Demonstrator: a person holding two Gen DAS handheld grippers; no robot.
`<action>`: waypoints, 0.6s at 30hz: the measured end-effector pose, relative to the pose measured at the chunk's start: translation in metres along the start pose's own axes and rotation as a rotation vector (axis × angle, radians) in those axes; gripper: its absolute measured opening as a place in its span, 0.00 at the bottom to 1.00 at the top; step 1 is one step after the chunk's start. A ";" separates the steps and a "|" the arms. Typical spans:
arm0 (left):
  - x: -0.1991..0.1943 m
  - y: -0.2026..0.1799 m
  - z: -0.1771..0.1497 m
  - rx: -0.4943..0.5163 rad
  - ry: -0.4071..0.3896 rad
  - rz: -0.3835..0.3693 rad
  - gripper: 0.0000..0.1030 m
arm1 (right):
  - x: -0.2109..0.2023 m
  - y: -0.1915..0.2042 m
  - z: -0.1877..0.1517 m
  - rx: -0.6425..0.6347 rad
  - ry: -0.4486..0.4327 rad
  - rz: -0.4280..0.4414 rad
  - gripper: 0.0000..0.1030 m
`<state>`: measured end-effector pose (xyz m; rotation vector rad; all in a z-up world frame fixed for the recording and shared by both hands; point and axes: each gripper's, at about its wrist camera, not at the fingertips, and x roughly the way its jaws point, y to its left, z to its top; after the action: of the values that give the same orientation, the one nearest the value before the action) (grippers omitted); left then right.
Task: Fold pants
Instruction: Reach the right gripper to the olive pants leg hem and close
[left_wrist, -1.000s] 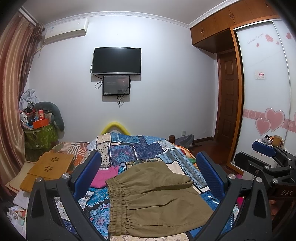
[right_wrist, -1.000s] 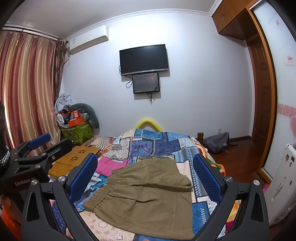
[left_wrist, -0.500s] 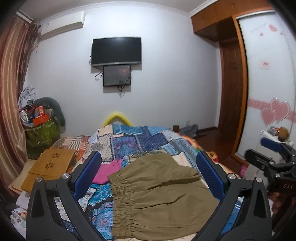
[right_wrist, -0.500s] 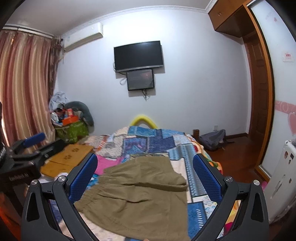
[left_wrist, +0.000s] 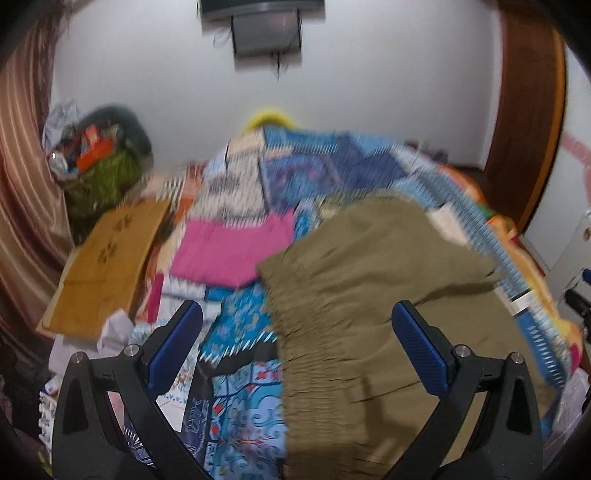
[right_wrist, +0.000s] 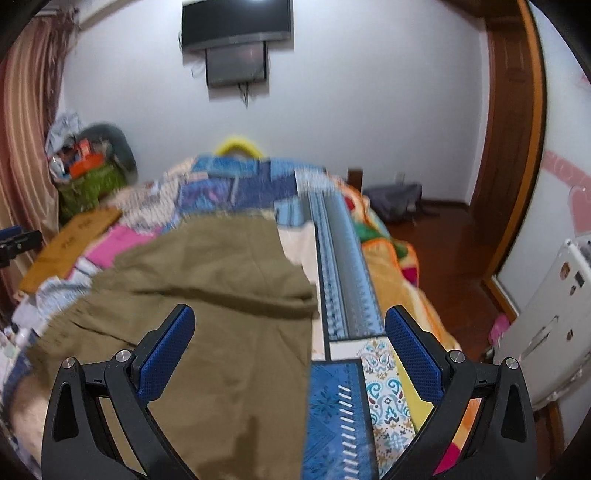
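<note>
Bed (left_wrist: 369, 177) fills both views, covered by a patchwork quilt (right_wrist: 343, 280) in blue, white and orange printed panels, flat-woven look, some blocks striped, some floral (both views smeared by motion blur, fine print unreadable). Pants (left_wrist: 369, 295), olive-khaki, matte woven cloth, lie spread on the quilt at the near end of the bed; in the left wrist view the gathered elastic waistband (left_wrist: 306, 354) runs down the garment's left edge in tight puckered ridges, and a soft diagonal fold crosses the upper part. In the right wrist view the same pants (right_wrist: 221, 314) cover the near left part of the bed, their right edge falling straight beside a blue striped quilt band. A flat tan board (left_wrist: 107, 254) with small cut-out motifs rests at the bed's left side, just beside a pink cloth (left_wrist: 232, 251), smooth and rectangular, which touches the pants at the waistband corner. Left gripper (left_wrist: 295, 350): black frame, blue ribbed pads, jaws spread wide, hovering above the waistband edge, nothing between the pads. Right gripper (right_wrist: 290, 347): same build, jaws likewise wide apart, straddling the pants' right edge with one pad over the khaki cloth and one over quilt, holding nothing.
</note>
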<state>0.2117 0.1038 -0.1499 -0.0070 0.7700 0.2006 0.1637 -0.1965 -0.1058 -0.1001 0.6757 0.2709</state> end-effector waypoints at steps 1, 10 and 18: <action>0.013 0.004 -0.003 0.002 0.031 0.004 1.00 | 0.010 -0.004 -0.001 -0.005 0.027 0.004 0.99; 0.091 0.015 -0.022 0.025 0.228 -0.057 1.00 | 0.083 -0.017 -0.007 -0.024 0.171 0.067 0.89; 0.130 0.009 -0.028 0.017 0.364 -0.210 0.80 | 0.132 -0.023 -0.012 -0.035 0.266 0.104 0.75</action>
<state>0.2816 0.1332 -0.2599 -0.1105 1.1262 -0.0094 0.2612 -0.1924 -0.1979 -0.1366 0.9416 0.3732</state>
